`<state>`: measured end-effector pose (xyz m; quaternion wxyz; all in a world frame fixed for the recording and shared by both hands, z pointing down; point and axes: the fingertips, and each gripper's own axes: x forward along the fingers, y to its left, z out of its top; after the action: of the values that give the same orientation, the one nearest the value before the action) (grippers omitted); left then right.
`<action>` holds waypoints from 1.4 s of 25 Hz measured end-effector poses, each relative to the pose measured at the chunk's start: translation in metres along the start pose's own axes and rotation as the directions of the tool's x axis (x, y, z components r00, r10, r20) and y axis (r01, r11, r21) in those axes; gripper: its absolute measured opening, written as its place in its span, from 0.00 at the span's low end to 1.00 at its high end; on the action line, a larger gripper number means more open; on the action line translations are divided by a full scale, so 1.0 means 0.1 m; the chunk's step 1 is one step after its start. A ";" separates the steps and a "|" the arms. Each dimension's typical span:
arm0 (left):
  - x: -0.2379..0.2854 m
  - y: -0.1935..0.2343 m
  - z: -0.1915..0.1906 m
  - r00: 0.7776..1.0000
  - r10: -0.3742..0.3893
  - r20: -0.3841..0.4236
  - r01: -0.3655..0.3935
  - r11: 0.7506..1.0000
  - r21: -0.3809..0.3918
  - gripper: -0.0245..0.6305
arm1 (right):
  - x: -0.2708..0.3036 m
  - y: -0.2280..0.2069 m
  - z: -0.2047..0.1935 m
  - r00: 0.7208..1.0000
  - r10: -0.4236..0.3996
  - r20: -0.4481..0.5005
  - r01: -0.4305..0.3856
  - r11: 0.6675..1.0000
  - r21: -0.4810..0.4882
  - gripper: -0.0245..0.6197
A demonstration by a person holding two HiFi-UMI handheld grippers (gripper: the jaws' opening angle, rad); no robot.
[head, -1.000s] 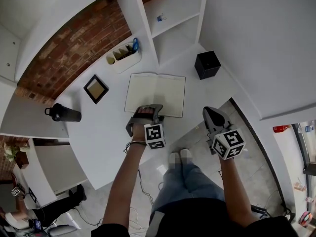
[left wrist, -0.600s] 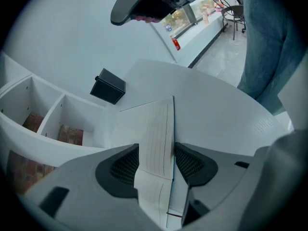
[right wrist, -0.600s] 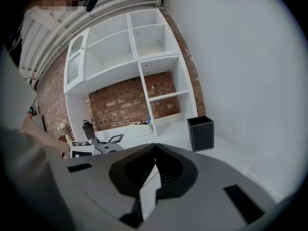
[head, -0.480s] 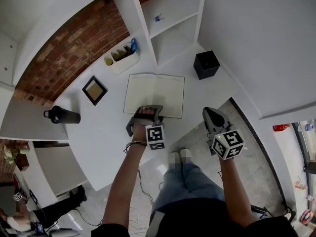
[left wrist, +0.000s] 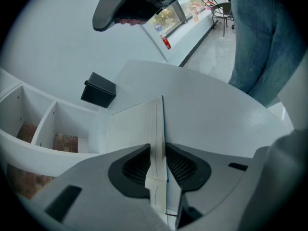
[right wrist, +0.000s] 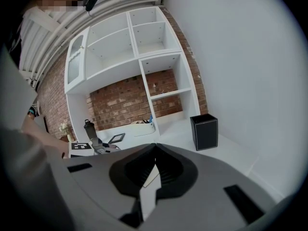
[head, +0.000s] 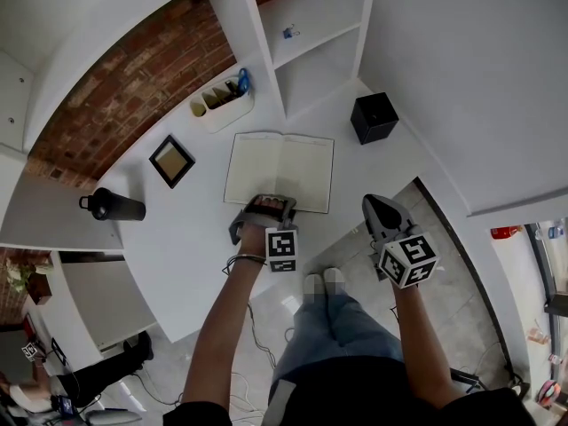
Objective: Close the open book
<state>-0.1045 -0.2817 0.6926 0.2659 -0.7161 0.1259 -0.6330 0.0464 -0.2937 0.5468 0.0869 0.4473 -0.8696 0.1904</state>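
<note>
Book (head: pixel 280 169): lies open and flat on the white desk (head: pixel 177 238), pages up, between picture frame (head: pixel 172 160) and black box (head: pixel 373 118).
Left gripper (head: pixel 264 202): at the book's near edge, turned on its side; jaws pinched on that edge.
Right gripper (head: pixel 374 202): held past the desk's edge, well apart from the book; jaws together, empty.
Head view only: whole layout, with pen holder (head: pixel 222 105) behind the book and bottle (head: pixel 113 205) far left.
Left gripper view only: paper fills the gap between the pads (left wrist: pixel 137 165), a thin blue cover edge runs along the desk side, black box beyond, right gripper overhead.
Right gripper view only: jaw tips meeting, tall white shelves (right wrist: pixel 144 47) against brick, black box standing upright, left gripper's cube (right wrist: pixel 81 148) low at left.
Markings: black-and-white square markers on both cubes; other print too small to read.
</note>
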 end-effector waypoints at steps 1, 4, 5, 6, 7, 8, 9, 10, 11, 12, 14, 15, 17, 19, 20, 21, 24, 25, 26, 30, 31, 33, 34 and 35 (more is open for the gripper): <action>0.00 -0.01 0.00 1.000 -0.005 0.000 0.005 1.000 0.006 0.18 | 0.00 0.00 -0.01 1.000 0.000 -0.002 0.000 1.000 0.000 0.04; 0.01 -0.04 0.01 0.999 -0.032 -0.001 0.032 0.999 0.018 0.15 | 0.00 0.00 -0.02 1.000 0.001 -0.007 -0.001 1.000 0.003 0.04; 0.01 -0.05 0.01 0.999 -0.045 -0.001 0.045 0.999 0.020 0.15 | 0.00 0.00 -0.03 1.000 0.001 -0.009 -0.001 1.000 0.004 0.04; 0.02 -0.05 0.01 0.998 -0.059 -0.002 0.059 0.998 0.020 0.14 | 0.00 0.01 -0.03 1.000 0.001 -0.009 -0.001 1.000 0.004 0.04; 0.02 -0.06 0.01 0.997 -0.072 -0.002 0.072 0.997 0.019 0.13 | 0.01 0.01 -0.04 1.000 0.001 -0.010 -0.001 1.000 0.004 0.04; 0.03 -0.06 0.01 0.996 -0.085 -0.002 0.085 0.996 0.016 0.13 | 0.01 0.01 -0.04 1.000 0.002 -0.011 -0.002 1.000 0.005 0.04; 0.03 -0.06 0.01 0.995 -0.098 -0.002 0.098 0.995 0.011 0.12 | 0.01 0.02 -0.05 1.000 0.003 -0.012 -0.003 1.000 0.005 0.04; 0.03 -0.07 0.01 0.994 -0.110 -0.001 0.110 0.994 0.004 0.12 | 0.01 0.02 -0.05 1.000 0.004 -0.013 -0.004 1.000 0.006 0.04; 0.03 -0.07 0.01 0.993 -0.121 0.000 0.121 0.993 -0.003 0.12 | 0.01 0.03 -0.06 1.000 0.005 -0.014 -0.004 1.000 0.006 0.04; 0.03 -0.07 0.01 0.992 -0.130 0.001 0.130 0.992 -0.009 0.11 | 0.01 0.03 -0.06 1.000 0.005 -0.014 -0.005 1.000 0.007 0.04; 0.03 -0.07 0.01 0.991 -0.133 0.005 0.133 0.991 -0.016 0.10 | 0.00 0.04 -0.07 1.000 0.003 -0.013 -0.003 1.000 0.009 0.04; 0.03 -0.07 0.01 0.992 -0.128 0.006 0.128 0.992 -0.020 0.10 | -0.01 0.03 -0.07 1.000 0.002 -0.012 -0.002 1.000 0.009 0.04; 0.02 -0.07 0.01 0.993 -0.114 0.010 0.115 0.993 -0.034 0.10 | -0.02 0.03 -0.06 1.000 -0.002 -0.011 0.002 1.000 0.007 0.04; 0.00 -0.05 0.01 0.995 -0.095 0.028 0.097 0.993 -0.066 0.09 | -0.04 0.01 -0.05 1.000 -0.009 -0.008 0.009 1.000 0.008 0.04; -0.01 -0.04 0.01 0.996 -0.084 0.042 0.088 0.992 -0.091 0.08 | -0.04 -0.01 -0.05 1.000 -0.013 -0.006 0.013 1.000 0.010 0.04; -0.02 -0.02 0.01 0.996 -0.074 0.056 0.080 0.990 -0.118 0.08 | -0.05 -0.02 -0.05 1.000 -0.017 -0.004 0.017 1.000 0.012 0.04; -0.05 0.01 0.02 0.996 -0.044 0.081 0.058 0.982 -0.182 0.07 | -0.07 -0.07 -0.04 1.000 -0.030 0.001 0.030 0.999 0.018 0.04; -0.07 0.03 0.03 0.995 -0.032 0.092 0.051 0.977 -0.207 0.07 | -0.08 -0.08 -0.04 0.999 -0.034 0.002 0.034 0.999 0.021 0.04; -0.09 0.04 0.04 0.994 -0.021 0.105 0.045 0.971 -0.235 0.07 | -0.08 -0.09 -0.04 0.999 -0.037 0.003 0.037 0.999 0.023 0.04; -0.19 0.16 0.09 0.986 0.046 0.157 0.015 0.932 -0.363 0.07 | -0.09 -0.11 -0.03 0.999 -0.043 0.006 0.043 0.999 0.029 0.04; -0.22 0.21 0.11 0.983 0.068 0.170 0.006 0.916 -0.401 0.07 | -0.10 -0.11 -0.03 0.999 -0.043 0.006 0.043 0.999 0.030 0.04; -0.29 0.29 0.12 0.975 0.110 0.192 -0.006 0.879 -0.476 0.07 | -0.10 -0.10 -0.03 0.999 -0.042 0.006 0.042 0.999 0.032 0.04; -0.32 0.33 0.12 0.971 0.129 0.201 -0.008 0.859 -0.511 0.07 | -0.10 -0.10 -0.02 0.999 -0.041 0.006 0.041 0.999 0.033 0.04; -0.35 0.36 0.12 0.967 0.147 0.209 -0.010 0.837 -0.547 0.07 | -0.09 -0.09 -0.02 0.999 -0.040 0.007 0.039 0.999 0.033 0.04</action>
<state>-0.0930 -0.2907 0.6430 0.0921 -0.8279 0.2955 -0.4678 0.0591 -0.2907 0.5481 0.0799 0.4665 -0.8576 0.2013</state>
